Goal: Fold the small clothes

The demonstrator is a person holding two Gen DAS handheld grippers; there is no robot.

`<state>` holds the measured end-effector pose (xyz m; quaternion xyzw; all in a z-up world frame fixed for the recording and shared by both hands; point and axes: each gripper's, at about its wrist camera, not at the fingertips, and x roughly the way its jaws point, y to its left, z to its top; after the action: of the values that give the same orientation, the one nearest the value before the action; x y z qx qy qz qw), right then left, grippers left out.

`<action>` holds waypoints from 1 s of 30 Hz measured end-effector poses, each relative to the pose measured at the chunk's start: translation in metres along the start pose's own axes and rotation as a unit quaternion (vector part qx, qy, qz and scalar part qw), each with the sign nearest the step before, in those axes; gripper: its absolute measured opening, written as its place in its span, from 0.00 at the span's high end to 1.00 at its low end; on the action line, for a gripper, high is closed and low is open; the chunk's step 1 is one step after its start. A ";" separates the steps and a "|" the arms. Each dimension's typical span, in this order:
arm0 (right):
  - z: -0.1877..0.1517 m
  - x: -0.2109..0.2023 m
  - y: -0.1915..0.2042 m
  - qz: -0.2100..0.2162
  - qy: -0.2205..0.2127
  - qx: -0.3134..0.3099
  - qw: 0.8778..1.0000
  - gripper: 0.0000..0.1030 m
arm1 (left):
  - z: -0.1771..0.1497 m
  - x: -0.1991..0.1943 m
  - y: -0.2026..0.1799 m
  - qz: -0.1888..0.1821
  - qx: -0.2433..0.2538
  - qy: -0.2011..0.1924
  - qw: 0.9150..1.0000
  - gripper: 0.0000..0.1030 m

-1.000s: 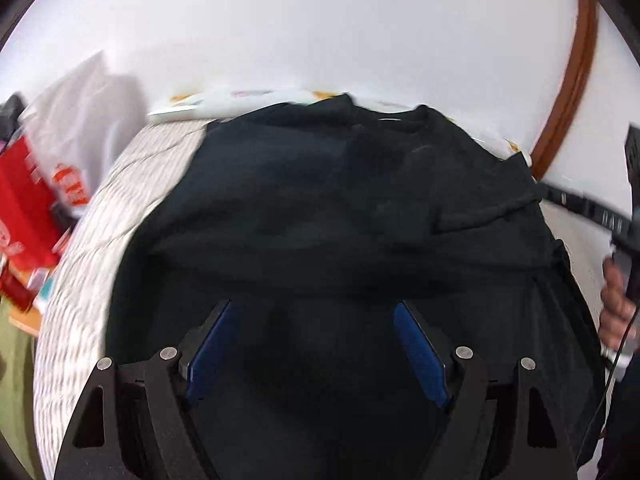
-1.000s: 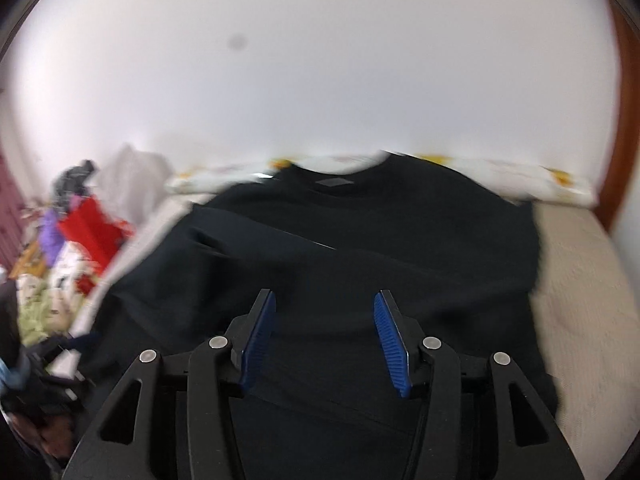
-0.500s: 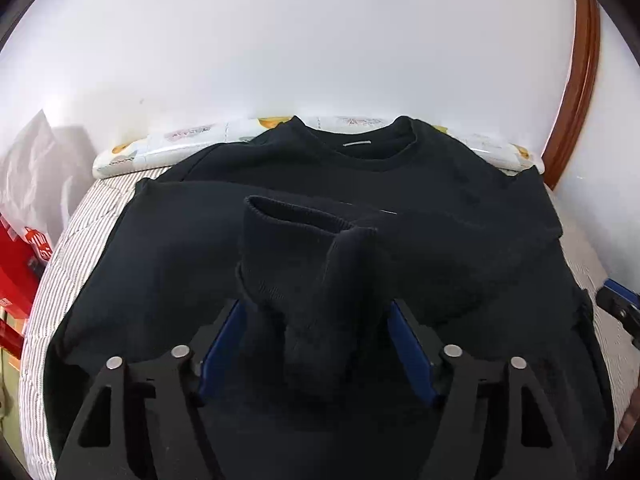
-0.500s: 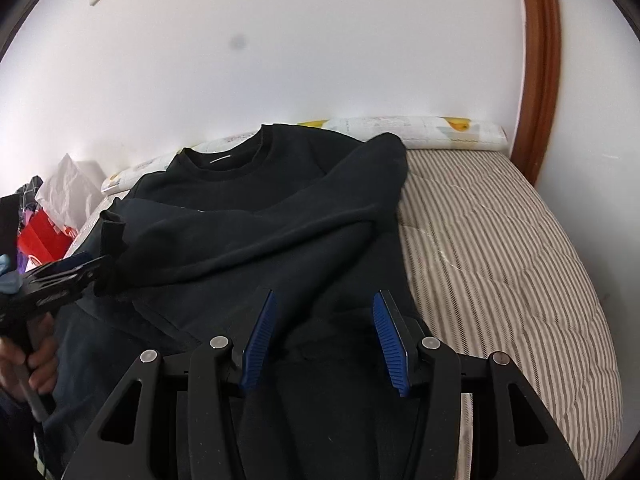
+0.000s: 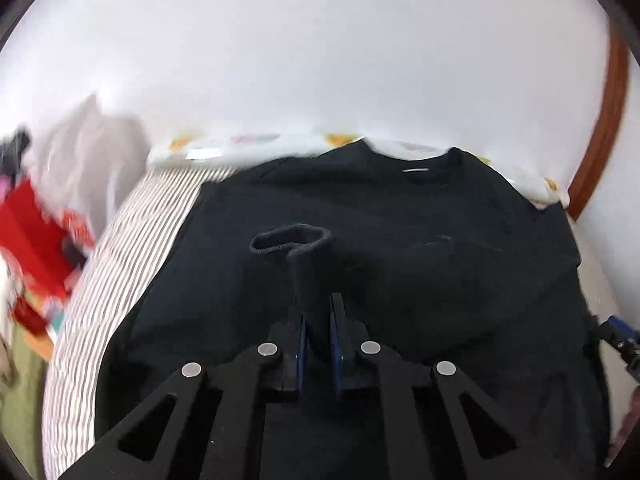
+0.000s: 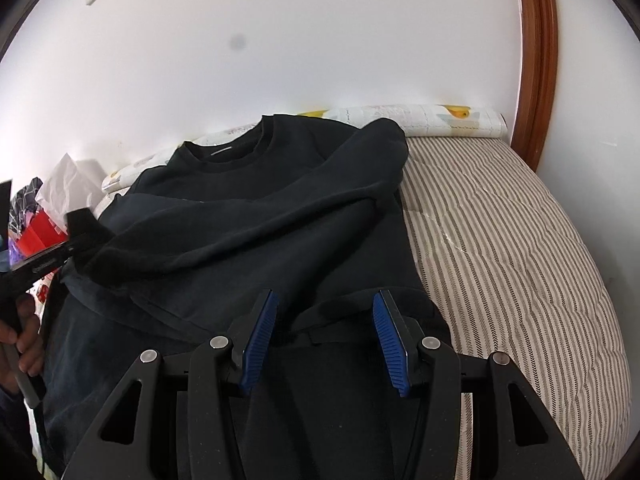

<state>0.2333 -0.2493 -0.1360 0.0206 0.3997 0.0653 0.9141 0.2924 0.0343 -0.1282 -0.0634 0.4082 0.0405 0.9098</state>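
- Left wrist view: the left gripper [image 5: 318, 330] has its jaws pinched nearly together on the cuff [image 5: 292, 240] of a sleeve of the black sweatshirt [image 5: 400, 248]. The cuff's ribbed opening stands up just ahead of the jaws, presumably so the sleeve can be carried across the body for a fold. The sweatshirt lies flat on the striped bed [image 5: 132, 240], collar farthest from the jaws. A white neck label [image 5: 416, 169] shows there; the frame is blurred, so no writing can be read.
- Right wrist view: the right gripper [image 6: 324, 336] holds its jaws wide apart with nothing between them, poised over the sweatshirt's lower edge [image 6: 320, 320]. A sleeve [image 6: 280, 208] lies folded across the chest beyond the jaws, its end at the far left by the left gripper.
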 end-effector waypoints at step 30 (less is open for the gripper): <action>0.014 0.012 0.009 -0.027 0.006 -0.002 1.000 0.51 | 0.002 -0.009 0.067 0.018 -0.033 -0.057 0.998 0.94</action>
<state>0.2502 -0.2391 -0.1345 0.0077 0.4051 0.0415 0.9133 0.2795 0.1001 -0.1255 -0.0837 0.3553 0.0735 0.9281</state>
